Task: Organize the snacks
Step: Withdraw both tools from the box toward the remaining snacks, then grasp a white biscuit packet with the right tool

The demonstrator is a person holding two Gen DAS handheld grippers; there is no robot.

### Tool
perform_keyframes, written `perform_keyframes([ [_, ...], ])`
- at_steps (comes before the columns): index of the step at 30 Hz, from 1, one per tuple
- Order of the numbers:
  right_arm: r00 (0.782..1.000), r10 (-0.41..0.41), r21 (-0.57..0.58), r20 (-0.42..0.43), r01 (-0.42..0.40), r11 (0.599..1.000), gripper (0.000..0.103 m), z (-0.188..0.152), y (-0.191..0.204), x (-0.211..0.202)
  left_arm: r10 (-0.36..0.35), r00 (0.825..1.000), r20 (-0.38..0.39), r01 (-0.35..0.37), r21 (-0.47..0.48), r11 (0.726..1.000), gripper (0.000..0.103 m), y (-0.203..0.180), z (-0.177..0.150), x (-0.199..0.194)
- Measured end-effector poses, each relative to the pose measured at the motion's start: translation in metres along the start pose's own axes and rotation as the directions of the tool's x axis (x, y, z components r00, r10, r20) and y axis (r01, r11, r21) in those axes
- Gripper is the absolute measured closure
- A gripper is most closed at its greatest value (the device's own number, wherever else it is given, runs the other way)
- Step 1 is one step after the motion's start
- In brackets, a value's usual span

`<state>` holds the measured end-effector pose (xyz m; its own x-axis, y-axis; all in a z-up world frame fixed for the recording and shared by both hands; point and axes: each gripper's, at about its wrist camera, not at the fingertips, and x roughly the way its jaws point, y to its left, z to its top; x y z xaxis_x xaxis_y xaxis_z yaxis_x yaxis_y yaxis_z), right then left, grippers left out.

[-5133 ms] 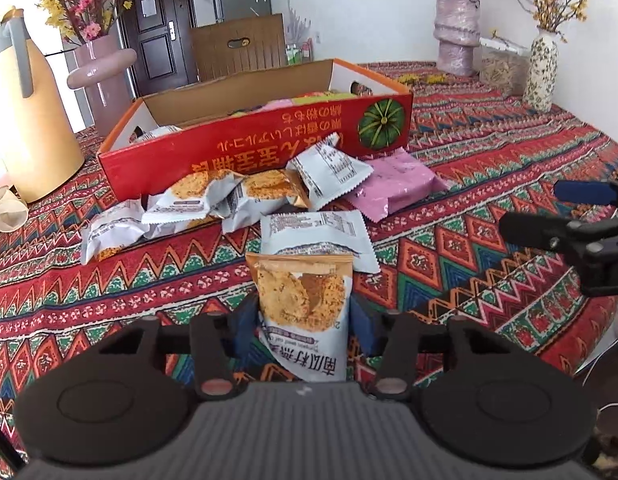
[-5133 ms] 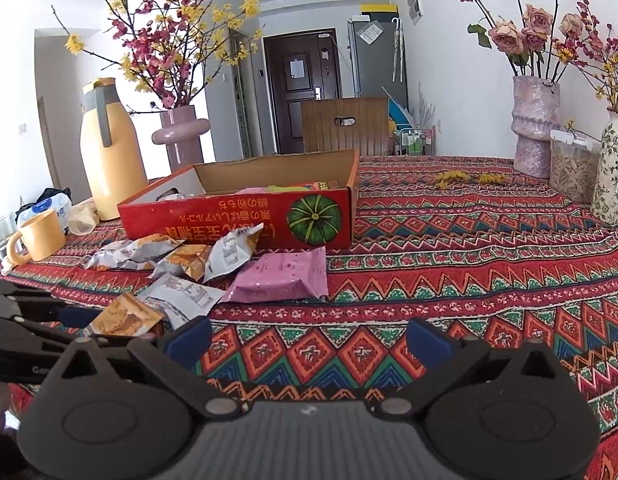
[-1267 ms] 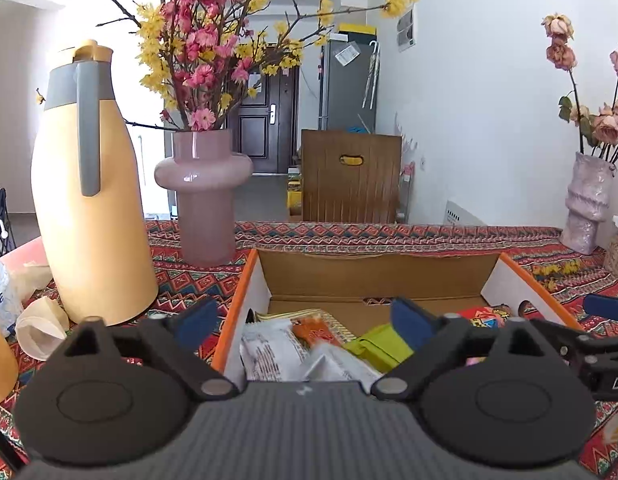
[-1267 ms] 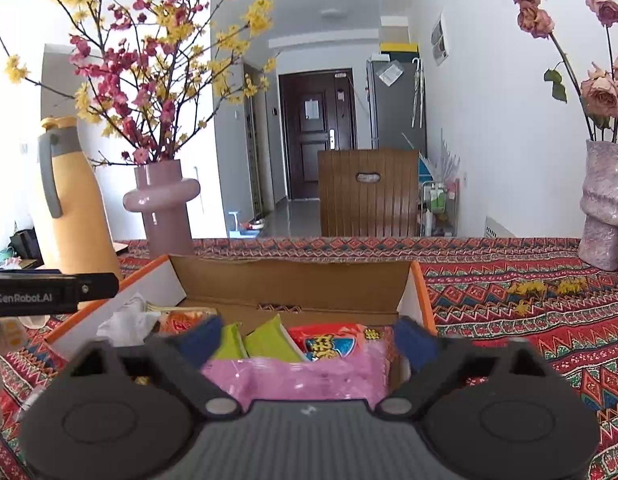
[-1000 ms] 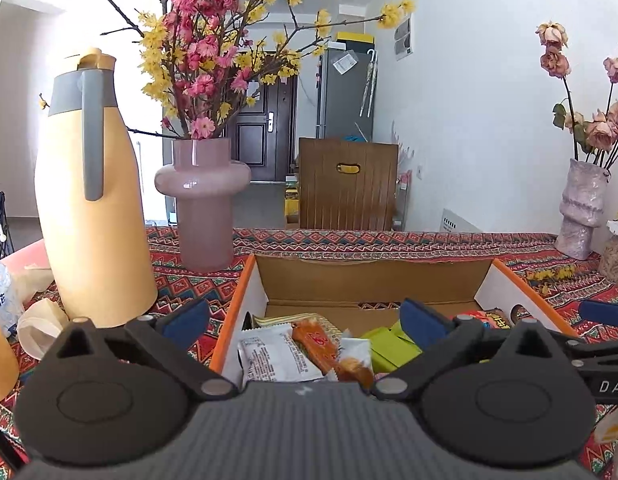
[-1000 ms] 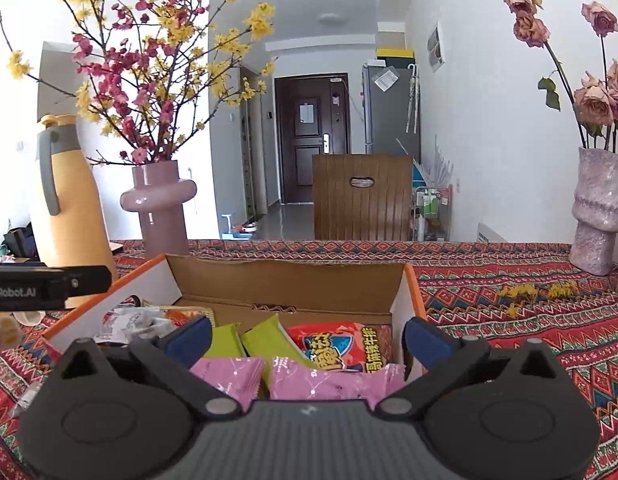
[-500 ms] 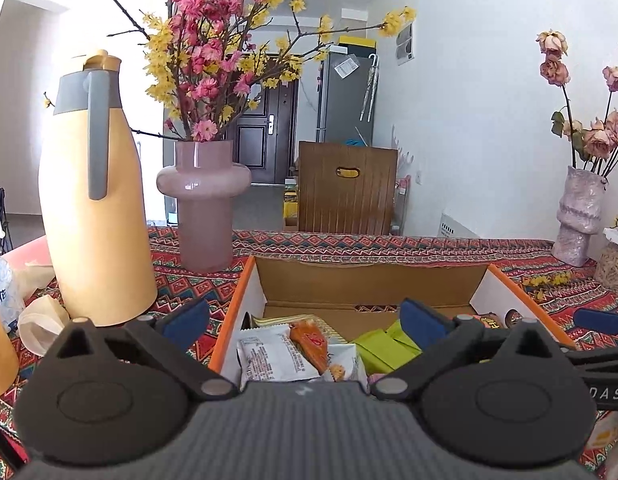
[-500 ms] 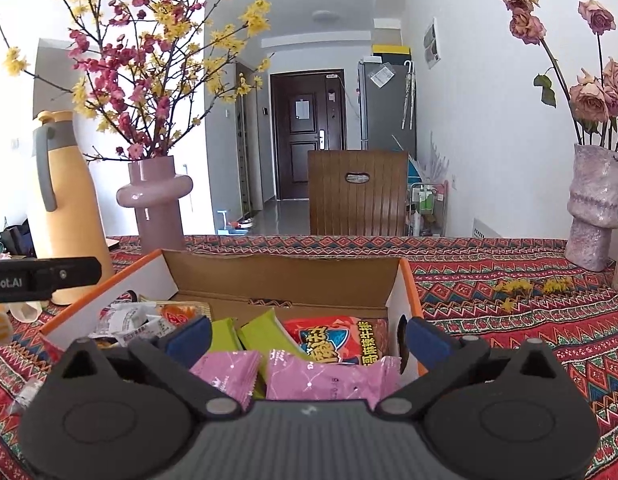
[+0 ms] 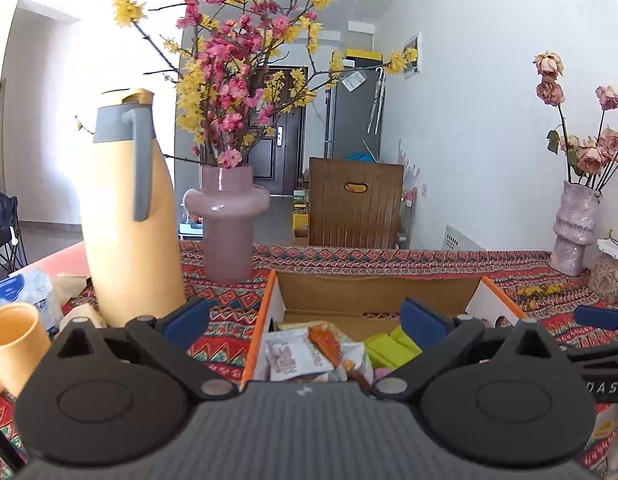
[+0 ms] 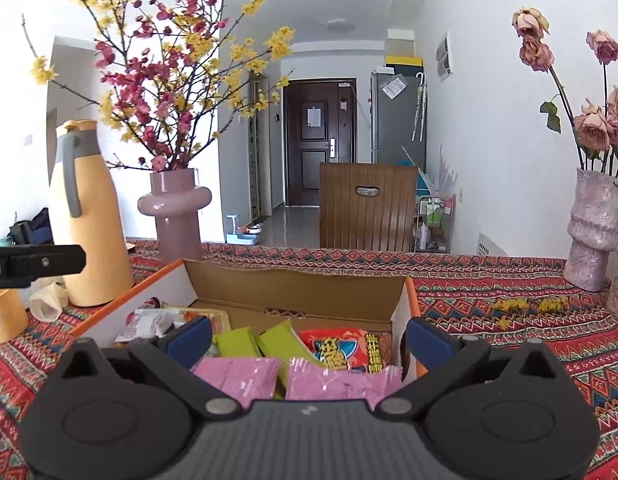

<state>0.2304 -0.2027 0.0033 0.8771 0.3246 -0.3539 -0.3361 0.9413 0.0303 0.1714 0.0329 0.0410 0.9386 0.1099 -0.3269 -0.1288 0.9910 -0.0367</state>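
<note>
An open cardboard box (image 9: 373, 290) (image 10: 293, 284) with orange edges sits on the patterned tablecloth and holds the snacks. In the left wrist view, white and orange cracker packets (image 9: 293, 356) lie at its left end beside green packets (image 9: 389, 346). My left gripper (image 9: 305, 322) hovers open above them, holding nothing. In the right wrist view, two pink packets (image 10: 341, 380) lie at the near right, with green packets (image 10: 253, 340) and a red bag (image 10: 345, 348) behind. My right gripper (image 10: 307, 336) is open over them, also holding nothing.
A tall yellow thermos (image 9: 129, 216) and a pink vase (image 9: 229, 220) with blossom branches stand left of the box. A yellow mug (image 9: 13, 344) is at the far left. A textured vase (image 10: 593, 232) with roses stands at the right. A wooden chair back (image 10: 369, 204) lies beyond the table.
Both grippers carried packets from the table up over the box and let them drop inside. In the last second both have stayed open and drifted back a little.
</note>
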Motion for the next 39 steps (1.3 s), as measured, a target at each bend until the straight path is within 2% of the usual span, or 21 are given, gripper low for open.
perform_keyframes([
  [17,0.996,-0.031,0.009,-0.088,0.032,0.999,0.0,-0.039,0.001,-0.039,0.055,0.994,-0.093,-0.052,0.033,0.998,0.0,0.047,-0.046,-0.027],
  [26,0.99,-0.016,0.034,-0.142,0.021,0.999,0.0,-0.058,0.01,-0.039,0.043,0.991,-0.123,-0.044,-0.009,0.999,0.0,0.066,-0.07,-0.026],
  [39,0.985,-0.02,0.056,-0.17,0.03,0.998,0.0,-0.07,0.017,-0.033,0.037,0.994,-0.099,-0.04,-0.024,0.999,0.0,0.07,-0.081,-0.02],
])
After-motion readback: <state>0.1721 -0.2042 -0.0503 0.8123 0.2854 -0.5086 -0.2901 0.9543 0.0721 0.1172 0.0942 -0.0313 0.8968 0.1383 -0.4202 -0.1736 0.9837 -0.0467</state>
